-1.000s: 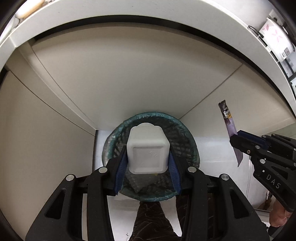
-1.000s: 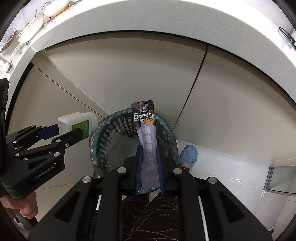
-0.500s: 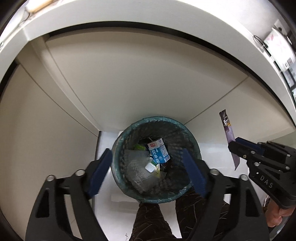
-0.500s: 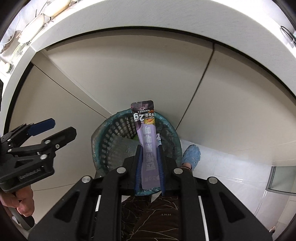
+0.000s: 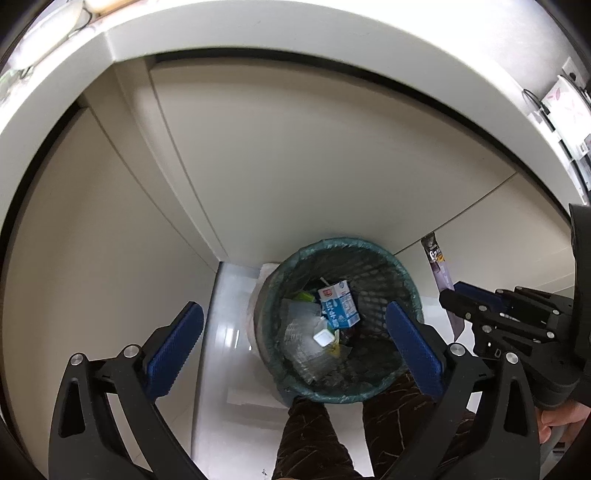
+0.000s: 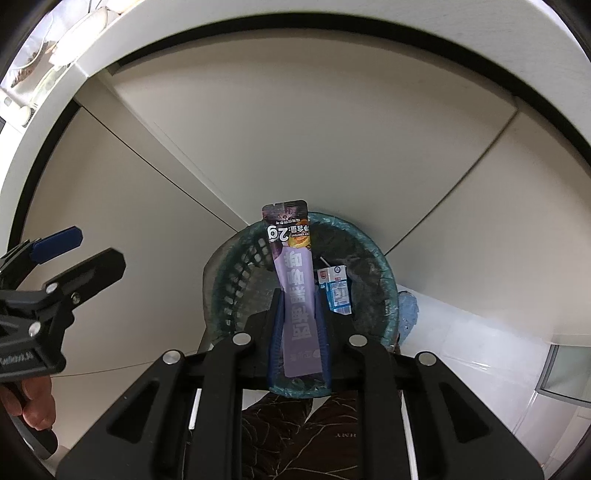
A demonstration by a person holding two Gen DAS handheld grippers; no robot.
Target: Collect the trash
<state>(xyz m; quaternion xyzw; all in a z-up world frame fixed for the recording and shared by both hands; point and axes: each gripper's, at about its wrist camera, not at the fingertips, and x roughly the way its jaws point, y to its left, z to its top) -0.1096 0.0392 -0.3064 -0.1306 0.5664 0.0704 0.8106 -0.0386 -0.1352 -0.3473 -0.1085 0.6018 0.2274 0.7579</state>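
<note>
A teal-lined mesh waste basket (image 5: pixel 332 242) stands on the floor against the cabinet. In it lie a blue-and-white milk carton (image 5: pixel 338 304), clear plastic and a small white square piece (image 5: pixel 325 336). My left gripper (image 5: pixel 293 310) hangs over the basket, its jaws opening wide with nothing between them. Off to the right, my right gripper (image 5: pixel 450 291) grips a long purple sachet (image 5: pixel 437 266). In the right wrist view the sachet (image 6: pixel 291 258) stands upright between the pads of my right gripper (image 6: pixel 298 295), above the basket (image 6: pixel 388 280). Those jaws are easing open slightly. The left gripper (image 6: pixel 94 247) is at the left.
Beige cabinet doors (image 5: pixel 295 147) rise behind the basket under a white counter edge (image 5: pixel 258 33). A person's legs in dark patterned trousers (image 5: pixel 314 435) stand at the basket's near side, with a blue shoe (image 6: pixel 408 310) to its right. White tiled floor (image 5: pixel 229 314) surrounds it.
My left gripper opened and let go of the white bottle, which dropped into the basket, then drifted left. My right gripper sank a little with the sachet still in it.
</note>
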